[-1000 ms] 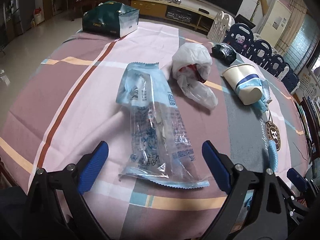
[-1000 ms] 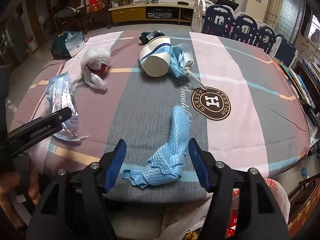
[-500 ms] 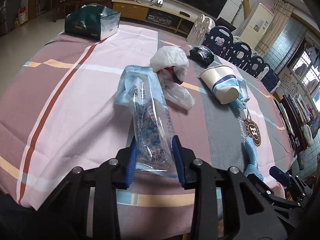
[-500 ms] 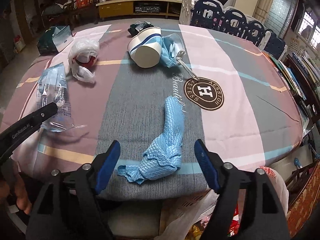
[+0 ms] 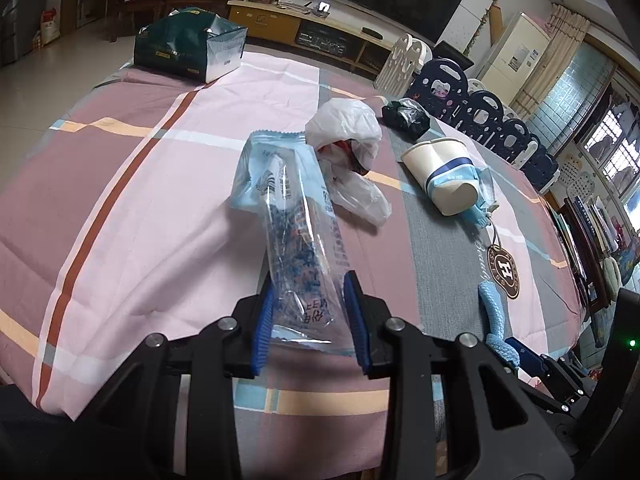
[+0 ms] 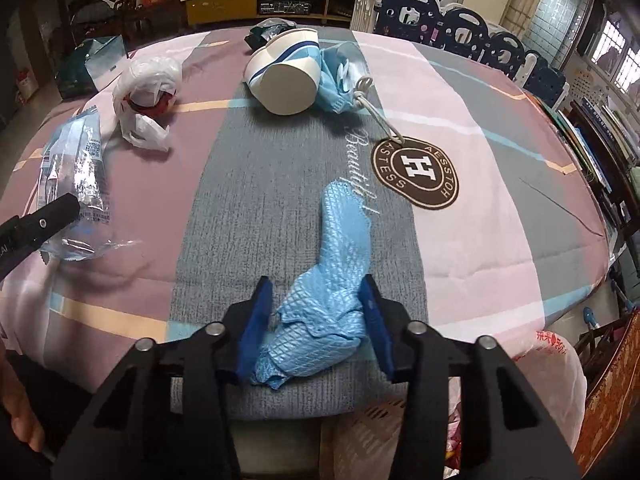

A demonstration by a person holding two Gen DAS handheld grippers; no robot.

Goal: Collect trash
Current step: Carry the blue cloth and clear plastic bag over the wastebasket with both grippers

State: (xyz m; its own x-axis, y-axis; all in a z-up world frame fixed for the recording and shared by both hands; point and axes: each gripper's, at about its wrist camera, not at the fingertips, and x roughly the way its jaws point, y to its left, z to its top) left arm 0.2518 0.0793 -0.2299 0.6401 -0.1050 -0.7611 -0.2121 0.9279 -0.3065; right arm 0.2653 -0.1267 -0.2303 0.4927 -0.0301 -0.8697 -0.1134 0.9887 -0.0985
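My left gripper (image 5: pixel 308 312) is shut on the near end of a long clear-and-blue plastic wrapper (image 5: pixel 288 216), which rises off the table cloth; the wrapper also shows in the right wrist view (image 6: pixel 76 176). My right gripper (image 6: pixel 316 312) is shut on the near end of a crumpled light blue cloth (image 6: pixel 340 248) that lies on the grey stripe. A white plastic bag (image 5: pixel 352 148) with something red inside, a tipped paper cup (image 6: pixel 288 76) with a blue mask beside it, and a dark crumpled bag (image 5: pixel 406 116) lie farther back.
A dark green paper bag (image 5: pixel 188 44) stands at the far left of the table. A white bag (image 6: pixel 552 364) hangs below the table's near right edge. Folding chairs (image 6: pixel 440 8) line the far side.
Both grippers have closed from wide open. The left one closed on the wrapper and lifted its near end; the right one closed on the blue cloth.
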